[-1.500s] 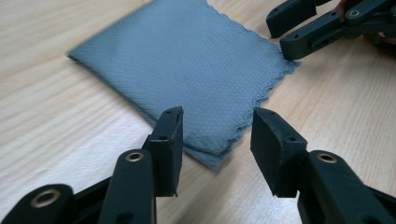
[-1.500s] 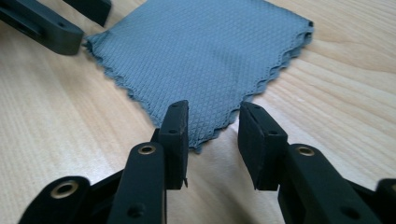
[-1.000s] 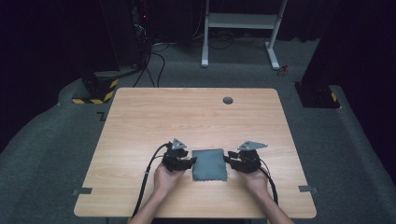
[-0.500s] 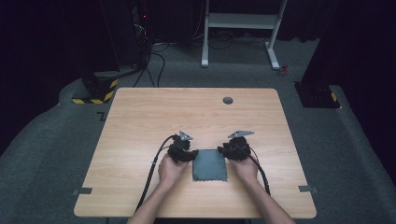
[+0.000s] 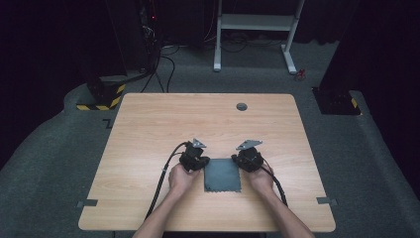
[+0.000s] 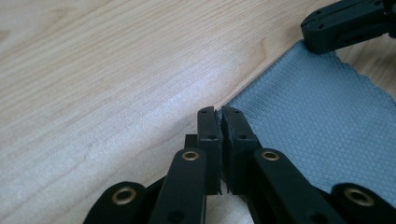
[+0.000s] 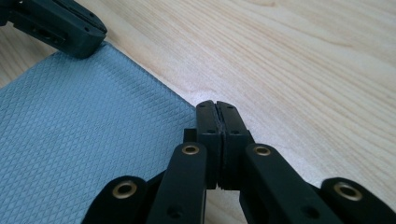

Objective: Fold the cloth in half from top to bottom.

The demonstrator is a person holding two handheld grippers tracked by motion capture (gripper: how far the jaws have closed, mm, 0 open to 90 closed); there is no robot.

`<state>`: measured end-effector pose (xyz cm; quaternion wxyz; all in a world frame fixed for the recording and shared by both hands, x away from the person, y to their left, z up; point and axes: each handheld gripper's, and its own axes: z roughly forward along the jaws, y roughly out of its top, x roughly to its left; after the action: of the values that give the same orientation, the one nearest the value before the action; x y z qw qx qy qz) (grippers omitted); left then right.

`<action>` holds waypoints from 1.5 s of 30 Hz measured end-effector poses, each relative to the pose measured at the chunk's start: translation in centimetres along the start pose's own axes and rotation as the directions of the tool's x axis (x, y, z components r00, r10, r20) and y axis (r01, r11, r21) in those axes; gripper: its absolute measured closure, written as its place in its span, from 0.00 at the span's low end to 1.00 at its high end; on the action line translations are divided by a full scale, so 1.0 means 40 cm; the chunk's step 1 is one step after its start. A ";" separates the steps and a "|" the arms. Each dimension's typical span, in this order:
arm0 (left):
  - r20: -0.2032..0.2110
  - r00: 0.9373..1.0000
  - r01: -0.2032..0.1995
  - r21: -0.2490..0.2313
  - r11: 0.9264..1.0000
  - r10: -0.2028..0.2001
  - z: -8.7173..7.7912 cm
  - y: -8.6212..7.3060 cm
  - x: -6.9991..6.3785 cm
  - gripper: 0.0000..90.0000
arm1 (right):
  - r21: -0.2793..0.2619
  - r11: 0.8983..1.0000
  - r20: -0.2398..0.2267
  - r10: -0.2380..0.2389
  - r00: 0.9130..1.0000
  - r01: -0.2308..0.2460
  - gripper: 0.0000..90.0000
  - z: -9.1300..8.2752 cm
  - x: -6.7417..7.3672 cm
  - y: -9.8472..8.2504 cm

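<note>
A grey-blue textured cloth (image 5: 223,174) lies flat on the wooden table (image 5: 198,119) near the front edge. My left gripper (image 5: 204,161) sits at the cloth's far left corner. In the left gripper view its jaws (image 6: 219,112) have just been closing and now pinch that corner of the cloth (image 6: 317,121). My right gripper (image 5: 240,159) sits at the far right corner. Its jaws (image 7: 216,105) have also just been closing and are shut on the edge of the cloth (image 7: 79,135) there. Each gripper view also shows the other gripper at the opposite corner.
A small dark round grommet (image 5: 241,106) is set in the table near its far edge. Cables trail from both grippers toward the front edge. Beyond the table stand a white frame (image 5: 255,22) and dark equipment on the floor.
Both hands have slid away from me along the cloth's sides, from its middle to its far corners. The cloth has stayed flat in place.
</note>
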<state>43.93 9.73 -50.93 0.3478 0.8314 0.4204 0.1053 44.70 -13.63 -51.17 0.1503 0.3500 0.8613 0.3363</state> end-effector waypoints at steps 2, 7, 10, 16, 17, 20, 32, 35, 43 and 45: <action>0.010 0.999 0.032 -0.025 0.999 -0.032 0.001 0.003 0.011 0.97 | -0.010 1.000 0.008 0.002 1.000 -0.002 0.99 -0.003 0.000 0.002; -0.031 0.999 0.016 -0.028 0.999 -0.017 0.023 0.019 0.028 0.97 | -0.013 1.000 0.028 0.017 0.999 -0.017 0.99 0.005 -0.011 0.028; -0.063 0.998 -0.021 -0.045 0.999 0.018 0.034 0.031 0.034 0.96 | -0.003 1.000 0.055 0.025 0.998 -0.025 0.99 0.021 -0.019 0.040; -0.085 0.996 -0.018 -0.055 0.998 0.013 0.036 0.027 0.036 0.83 | 0.020 1.000 0.072 0.009 0.997 -0.010 0.97 0.043 -0.024 0.046; -0.076 0.997 -0.017 -0.053 0.998 0.012 0.030 0.024 0.034 0.73 | 0.017 1.000 0.072 0.014 0.997 -0.015 0.93 0.043 -0.025 0.044; -0.061 0.997 -0.050 -0.056 0.997 0.047 0.001 0.001 0.008 0.62 | -0.002 0.999 0.049 0.034 0.998 -0.034 0.86 0.030 -0.028 0.042; 0.013 0.996 -0.083 -0.076 0.994 0.085 -0.076 -0.110 -0.048 0.56 | -0.074 0.993 -0.021 0.089 0.996 -0.091 0.79 -0.034 -0.009 -0.005; -0.004 0.995 -0.100 -0.065 0.993 0.100 -0.072 -0.120 -0.055 0.56 | -0.080 0.992 -0.032 0.098 0.995 -0.100 0.79 -0.048 -0.007 -0.018; 0.022 0.998 -0.062 -0.094 0.994 0.064 -0.087 -0.141 -0.051 0.55 | -0.109 0.987 -0.042 0.110 0.993 -0.114 0.76 -0.093 -0.008 -0.058; 0.057 0.998 -0.027 -0.123 0.992 0.034 -0.097 -0.143 -0.045 0.53 | -0.112 0.987 -0.044 0.113 0.993 -0.118 0.76 -0.101 -0.009 -0.069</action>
<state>37.43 12.56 -51.68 0.4085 0.8176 0.3901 0.1115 41.58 -17.25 -50.11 0.1343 0.3837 0.8215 0.3999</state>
